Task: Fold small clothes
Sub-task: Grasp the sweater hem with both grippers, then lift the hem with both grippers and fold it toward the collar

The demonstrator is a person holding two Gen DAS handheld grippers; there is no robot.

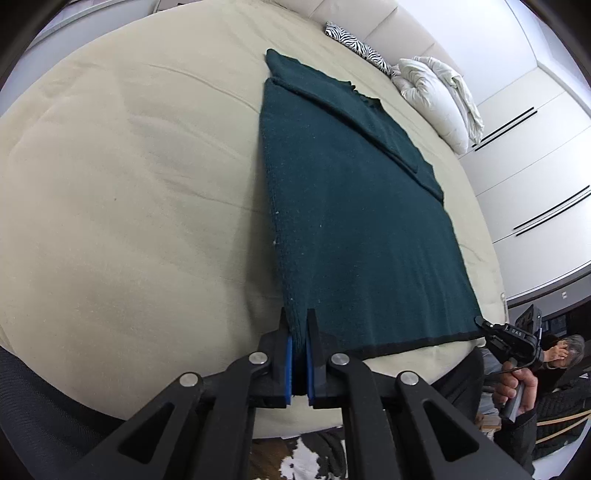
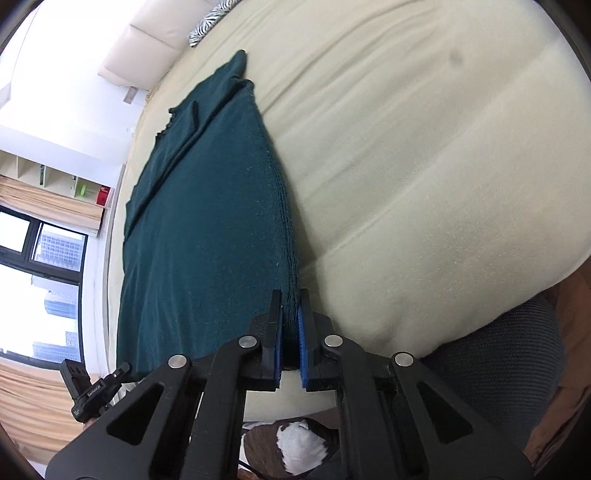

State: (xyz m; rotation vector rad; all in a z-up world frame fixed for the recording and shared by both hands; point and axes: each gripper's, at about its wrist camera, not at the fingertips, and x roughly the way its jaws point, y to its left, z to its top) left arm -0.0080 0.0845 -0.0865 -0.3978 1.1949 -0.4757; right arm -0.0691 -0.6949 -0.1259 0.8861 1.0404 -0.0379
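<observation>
1. On my left wrist view, the left claw (image 1: 300, 325) sits at the lower centre of the frame, its blue pads pressed together on the near left corner of the dark green garment (image 1: 354, 206).
2. On my right wrist view, the right claw (image 2: 290, 306) is at the lower centre too, pinching the other near corner of the same garment (image 2: 207, 221), where the thick side edge runs into the pads.
3. The garment lies flat on the cream bed (image 1: 129, 184), stretching from the bottom of the left view up toward the top centre. A sleeve is laid diagonally across its upper part, and a dark hem band runs along the near edge.
4. In the left view I can see the right claw from outside at the lower right of the frame, its tip touching the far end of the hem, with a hand (image 1: 517, 387) wrapped around its handle.
5. In the right view the left claw shows at the lower left of the frame, at the garment's other near corner.
6. Behind the garment, upper right of the left view, a white duvet (image 1: 439, 96) is bunched against the pale headboard (image 1: 373, 22), with a zebra-print pillow (image 1: 358, 46) just beside it.
7. White wardrobe doors (image 1: 535, 147) fill the right side of the left view; a window (image 2: 40, 258) with tan curtains sits at the left of the right view.
8. A cowhide rug (image 2: 301, 446) shows at the bottom edge under the bed.
</observation>
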